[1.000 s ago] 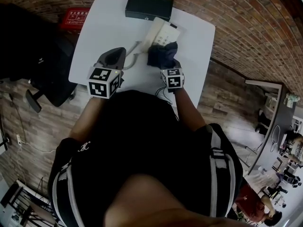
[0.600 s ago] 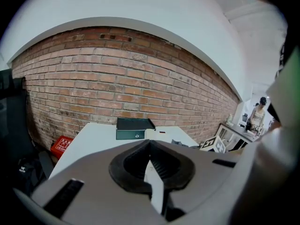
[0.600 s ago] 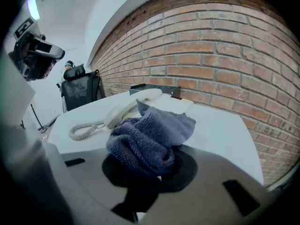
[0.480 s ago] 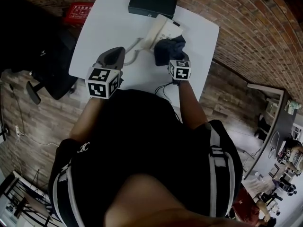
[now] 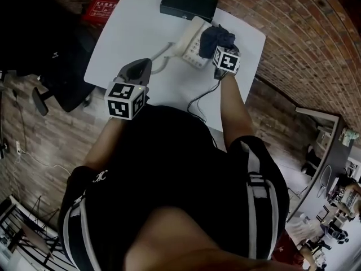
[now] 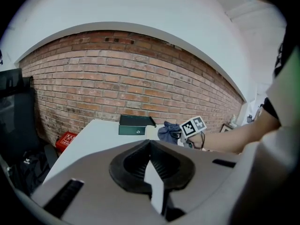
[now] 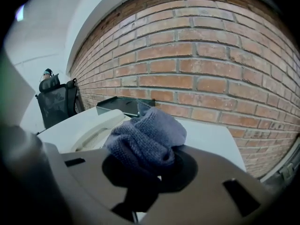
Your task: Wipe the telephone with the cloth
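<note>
**Around the work: table, box, chair and brick**

A white table (image 5: 130, 33) stands with its far edge close to a red brick wall (image 6: 117, 74). At that far edge lies a flat, dark box (image 5: 189, 3), its long side running along the wall. Off the table's left corner, down on the floor, sits a red box (image 5: 104, 10) with pale print that is too small to read. A black office chair (image 5: 51, 55) stands just beside the table's left side. The floor (image 5: 34, 145) is of wooden planks. Far off at the lower right, small figures of people and more furniture show, too small to make out.
</note>
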The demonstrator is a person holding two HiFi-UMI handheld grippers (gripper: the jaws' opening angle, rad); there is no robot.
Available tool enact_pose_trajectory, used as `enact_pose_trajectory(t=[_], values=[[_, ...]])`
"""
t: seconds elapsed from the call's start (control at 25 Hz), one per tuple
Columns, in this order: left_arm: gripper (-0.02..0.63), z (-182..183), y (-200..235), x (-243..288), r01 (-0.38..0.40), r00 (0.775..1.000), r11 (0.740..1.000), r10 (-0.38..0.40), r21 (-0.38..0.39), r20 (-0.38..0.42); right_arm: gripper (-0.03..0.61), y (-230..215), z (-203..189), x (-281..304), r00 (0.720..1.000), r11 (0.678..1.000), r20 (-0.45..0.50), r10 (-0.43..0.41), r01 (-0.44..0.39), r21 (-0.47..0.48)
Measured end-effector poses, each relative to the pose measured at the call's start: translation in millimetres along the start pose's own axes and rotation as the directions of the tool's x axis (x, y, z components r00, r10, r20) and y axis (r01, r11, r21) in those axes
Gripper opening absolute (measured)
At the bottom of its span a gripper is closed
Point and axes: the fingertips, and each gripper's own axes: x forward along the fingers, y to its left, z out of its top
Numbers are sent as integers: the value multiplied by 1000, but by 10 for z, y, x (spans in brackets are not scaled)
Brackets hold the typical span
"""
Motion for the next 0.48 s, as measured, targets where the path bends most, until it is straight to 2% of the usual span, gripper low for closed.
enact_pose_trajectory(t=[0.12, 0.28, 0.4, 0.48], values=[[-6, 1, -16, -55, -8, 1000, 1000, 8, -1, 13, 54, -67, 168, -115, 999, 999, 22, -28, 28, 28], [-8, -14, 36, -110, -20, 1000, 1000, 20, -11, 21, 52, -26, 351, -403, 991, 996, 134, -1, -10, 84], [-6, -20, 102, -141, -30, 999, 999, 30, -27, 34, 49, 37, 494, -735, 972, 993, 233, 19, -46, 110], [-8, 7, 123, -133, -25, 999, 999, 26, -27, 47, 48, 110, 656, -1030, 949, 991, 312, 38, -77, 112]])
